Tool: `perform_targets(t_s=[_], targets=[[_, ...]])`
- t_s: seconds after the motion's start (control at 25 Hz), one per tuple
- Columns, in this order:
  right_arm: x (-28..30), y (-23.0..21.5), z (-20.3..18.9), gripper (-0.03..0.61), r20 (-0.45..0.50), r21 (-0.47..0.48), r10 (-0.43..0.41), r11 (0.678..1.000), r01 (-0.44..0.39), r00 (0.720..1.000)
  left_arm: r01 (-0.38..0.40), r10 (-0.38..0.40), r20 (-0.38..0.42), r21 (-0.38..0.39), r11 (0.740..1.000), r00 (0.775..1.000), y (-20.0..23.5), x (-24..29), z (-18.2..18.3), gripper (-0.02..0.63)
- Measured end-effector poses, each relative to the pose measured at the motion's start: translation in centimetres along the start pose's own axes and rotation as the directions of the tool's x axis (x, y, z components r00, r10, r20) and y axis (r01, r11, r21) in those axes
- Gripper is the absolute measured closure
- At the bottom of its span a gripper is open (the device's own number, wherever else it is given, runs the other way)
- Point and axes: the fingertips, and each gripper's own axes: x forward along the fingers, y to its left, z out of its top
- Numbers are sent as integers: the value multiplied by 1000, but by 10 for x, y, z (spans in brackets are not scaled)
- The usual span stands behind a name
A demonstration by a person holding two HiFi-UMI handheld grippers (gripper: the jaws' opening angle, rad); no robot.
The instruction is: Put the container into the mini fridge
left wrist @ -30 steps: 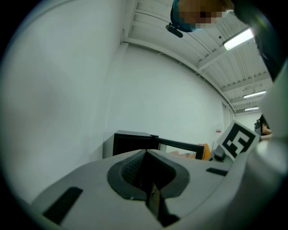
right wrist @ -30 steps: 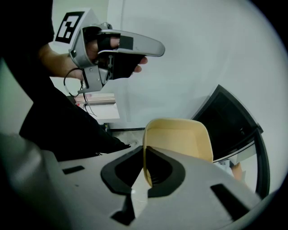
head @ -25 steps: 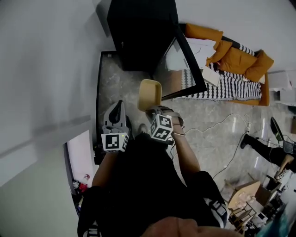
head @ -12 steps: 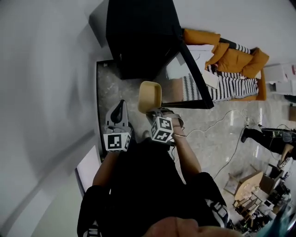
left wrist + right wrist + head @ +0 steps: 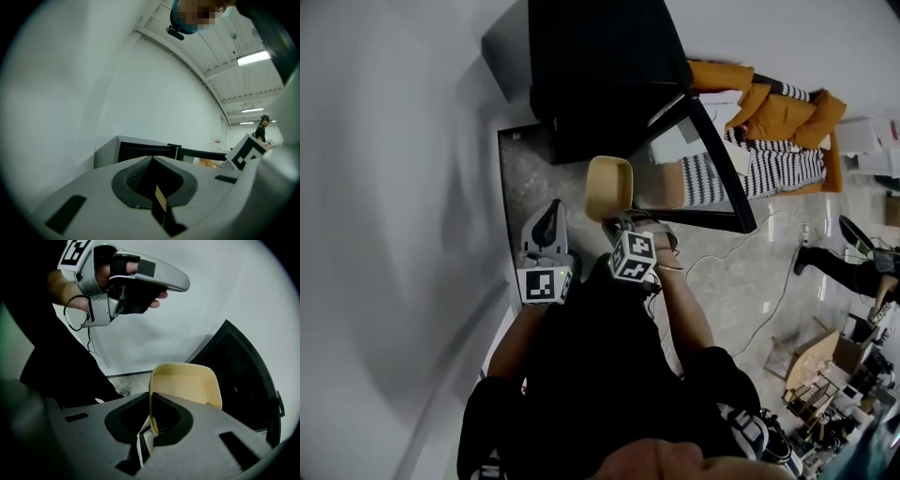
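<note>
Right tongs (image 5: 150, 427) pinch beige plastic container (image 5: 187, 387) rim; left tongs (image 5: 157, 197) closed, empty. Carrying; next, reach into black mini fridge (image 5: 600, 75), top centre.

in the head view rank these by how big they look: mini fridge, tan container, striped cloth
1. mini fridge, largest by far
2. striped cloth
3. container, smallest, even though it is nearer the camera

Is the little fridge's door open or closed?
Open. The mini fridge has its door swung wide out to one side, leaving its dark inside showing.
</note>
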Motion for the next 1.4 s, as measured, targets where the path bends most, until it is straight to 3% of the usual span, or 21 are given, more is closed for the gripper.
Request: perform_targets(t_s=[0.44, 1.4], targets=[[36, -47, -3, 566, -10, -46, -3, 999, 2, 1000, -28, 28, 4, -25, 999, 1000, 13, 29, -7, 612], [150, -181, -46, 566, -32, -142, 2, 990, -6, 999, -112, 112, -42, 11, 994, 993, 10, 121, -43, 612]])
